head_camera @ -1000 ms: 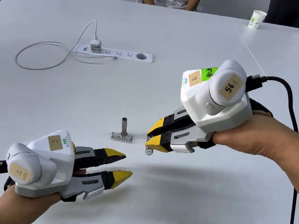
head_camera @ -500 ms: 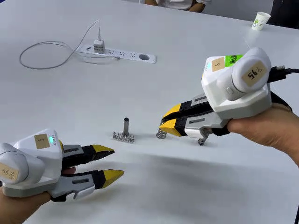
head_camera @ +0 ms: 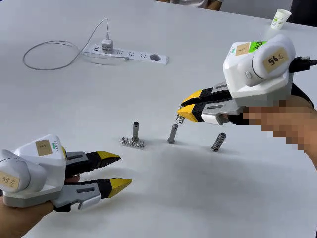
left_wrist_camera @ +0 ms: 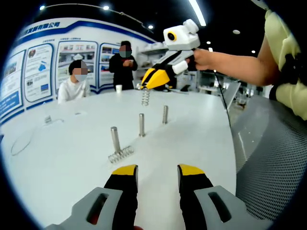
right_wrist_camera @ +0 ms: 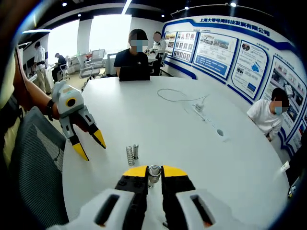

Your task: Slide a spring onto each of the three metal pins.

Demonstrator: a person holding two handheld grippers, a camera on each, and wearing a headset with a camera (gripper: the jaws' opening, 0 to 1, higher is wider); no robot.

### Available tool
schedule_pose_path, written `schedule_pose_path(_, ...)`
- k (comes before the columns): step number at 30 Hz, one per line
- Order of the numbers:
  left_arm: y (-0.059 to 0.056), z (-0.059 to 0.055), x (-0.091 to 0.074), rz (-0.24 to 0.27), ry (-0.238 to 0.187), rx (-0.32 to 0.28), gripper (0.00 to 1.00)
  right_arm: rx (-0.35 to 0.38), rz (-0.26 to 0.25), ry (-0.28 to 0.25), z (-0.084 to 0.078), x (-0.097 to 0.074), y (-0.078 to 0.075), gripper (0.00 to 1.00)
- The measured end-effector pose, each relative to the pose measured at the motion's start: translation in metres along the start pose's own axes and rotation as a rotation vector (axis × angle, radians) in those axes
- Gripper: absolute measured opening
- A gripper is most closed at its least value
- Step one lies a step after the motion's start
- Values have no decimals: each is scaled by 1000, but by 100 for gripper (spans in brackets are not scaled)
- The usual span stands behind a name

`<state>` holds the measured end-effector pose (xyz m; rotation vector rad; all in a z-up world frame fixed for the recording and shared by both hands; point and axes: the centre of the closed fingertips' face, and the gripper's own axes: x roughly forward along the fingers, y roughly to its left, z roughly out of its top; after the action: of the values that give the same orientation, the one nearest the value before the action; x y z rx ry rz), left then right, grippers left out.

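Three metal pins stand in a row on the white table. The left pin (head_camera: 135,130) is bare, with a loose spring (head_camera: 132,143) lying at its foot. The middle pin (head_camera: 173,134) is bare too. A spring sits on the right pin (head_camera: 218,142). My right gripper (head_camera: 185,110) is shut on another spring (head_camera: 181,119), which hangs just above and right of the middle pin; that spring (right_wrist_camera: 154,173) shows end-on between the jaws. My left gripper (head_camera: 116,171) is open at the near left, short of the pins (left_wrist_camera: 141,124), holding nothing.
A white power strip (head_camera: 126,53) with a plugged-in charger and a looped cable (head_camera: 37,49) lies at the far side of the table. A paper cup (head_camera: 281,17) stands at the far right corner. Several people sit or stand beyond the table (right_wrist_camera: 136,60).
My right gripper has risen and moved right with the spring, from table height to above the middle pin. The left gripper has stayed open, almost still.
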<state>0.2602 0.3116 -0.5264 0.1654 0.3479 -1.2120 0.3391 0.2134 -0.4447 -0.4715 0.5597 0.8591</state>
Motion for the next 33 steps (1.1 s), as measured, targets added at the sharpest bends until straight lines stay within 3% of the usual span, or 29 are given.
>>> schedule_pose_path(21,4,-3,-4,19,-5,-22,33,40,28,29,-16,22,3,11)
schedule_pose_path(33,2,-4,-2,10,-3,-25,33,71,38,58,-34,34,4,12)
